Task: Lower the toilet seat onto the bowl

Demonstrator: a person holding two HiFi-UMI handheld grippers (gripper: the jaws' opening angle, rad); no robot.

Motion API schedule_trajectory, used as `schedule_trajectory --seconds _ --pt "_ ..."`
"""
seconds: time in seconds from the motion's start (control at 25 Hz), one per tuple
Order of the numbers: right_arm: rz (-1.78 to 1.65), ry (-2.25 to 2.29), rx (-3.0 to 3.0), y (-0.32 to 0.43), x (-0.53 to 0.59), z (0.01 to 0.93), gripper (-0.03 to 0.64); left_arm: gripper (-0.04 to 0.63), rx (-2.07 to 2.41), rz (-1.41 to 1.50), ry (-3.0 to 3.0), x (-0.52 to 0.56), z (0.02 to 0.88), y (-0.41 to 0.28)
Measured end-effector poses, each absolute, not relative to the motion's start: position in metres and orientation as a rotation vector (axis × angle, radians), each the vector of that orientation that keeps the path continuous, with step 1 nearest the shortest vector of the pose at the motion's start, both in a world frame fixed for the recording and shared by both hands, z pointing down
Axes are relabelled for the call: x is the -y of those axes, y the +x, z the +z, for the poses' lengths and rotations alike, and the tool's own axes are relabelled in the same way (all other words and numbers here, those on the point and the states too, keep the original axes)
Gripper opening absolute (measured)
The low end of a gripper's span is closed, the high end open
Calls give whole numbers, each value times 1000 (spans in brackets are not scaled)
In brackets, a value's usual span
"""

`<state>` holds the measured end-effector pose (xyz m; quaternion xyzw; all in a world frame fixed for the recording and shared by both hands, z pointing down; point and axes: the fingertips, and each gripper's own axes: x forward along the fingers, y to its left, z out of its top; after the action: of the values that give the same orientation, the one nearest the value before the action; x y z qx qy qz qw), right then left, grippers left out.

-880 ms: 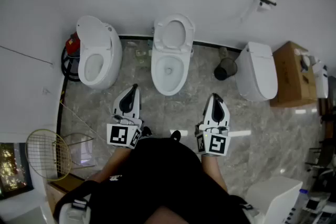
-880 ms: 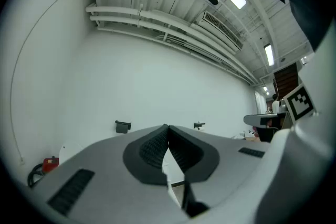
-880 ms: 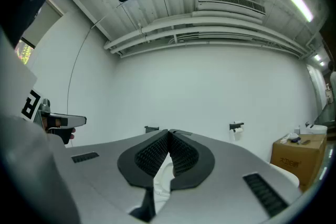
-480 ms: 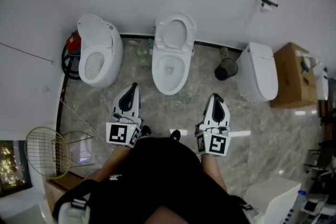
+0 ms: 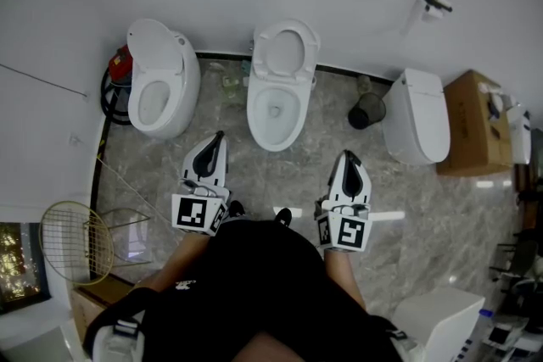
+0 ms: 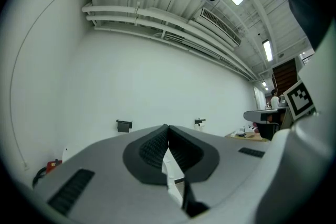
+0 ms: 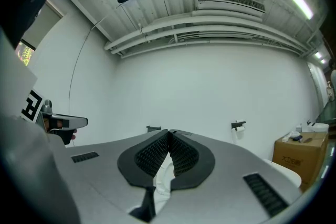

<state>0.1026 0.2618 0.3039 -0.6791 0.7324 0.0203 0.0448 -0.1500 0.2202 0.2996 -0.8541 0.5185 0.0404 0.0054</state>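
Three white toilets stand along the far wall in the head view. The middle toilet (image 5: pixel 273 110) has its ring seat (image 5: pixel 287 53) raised against the wall, with the bowl open below it. My left gripper (image 5: pixel 219 136) is shut and empty, pointing at the floor in front of that bowl, a short way off. Further right over the floor, my right gripper (image 5: pixel 347 154) is also shut and empty. In the left gripper view the left gripper (image 6: pixel 167 126) has its pads pressed together. The right gripper (image 7: pixel 168 131) looks the same in its own view, with white porcelain showing below the tips.
The left toilet (image 5: pixel 161 80) has its lid up and the right toilet (image 5: pixel 416 116) is closed. A black bin (image 5: pixel 366 110) and a cardboard box (image 5: pixel 475 119) stand at the right. A racket (image 5: pixel 76 243) leans at lower left. A paper holder (image 5: pixel 431 2) hangs on the wall.
The view has drifted slightly, so the toilets sit a little higher and further right. Both grippers stay shut in about the same place.
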Motion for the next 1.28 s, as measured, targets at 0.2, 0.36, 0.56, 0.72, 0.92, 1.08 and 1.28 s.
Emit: schedule_trajectory --seconds 0.2,0.36,0.56,0.72,0.92,1.08,1.28 --pt "72 -2078 -2236 102 -261 304 12 6 -1614 97 -2663 -219 307 -151" --pt "118 -2103 -2249 104 -261 303 15 8 -1610 109 -2664 -219 303 -148" --pt "163 -2132 -2254 104 -261 300 60 42 -1589 97 -2663 -220 304 -146" --pt "159 -2136 -2256 104 -261 301 74 74 -1590 92 -2661 -220 304 -147" --pt "179 -2142 -2256 104 -260 301 106 119 -1600 81 -2655 -218 305 -147" --pt "185 -2145 -2261 104 -259 301 149 164 -1608 87 -2651 -217 306 -147" --pt "174 -2153 -2252 107 -258 302 210 213 -1578 75 -2653 -218 303 -142"
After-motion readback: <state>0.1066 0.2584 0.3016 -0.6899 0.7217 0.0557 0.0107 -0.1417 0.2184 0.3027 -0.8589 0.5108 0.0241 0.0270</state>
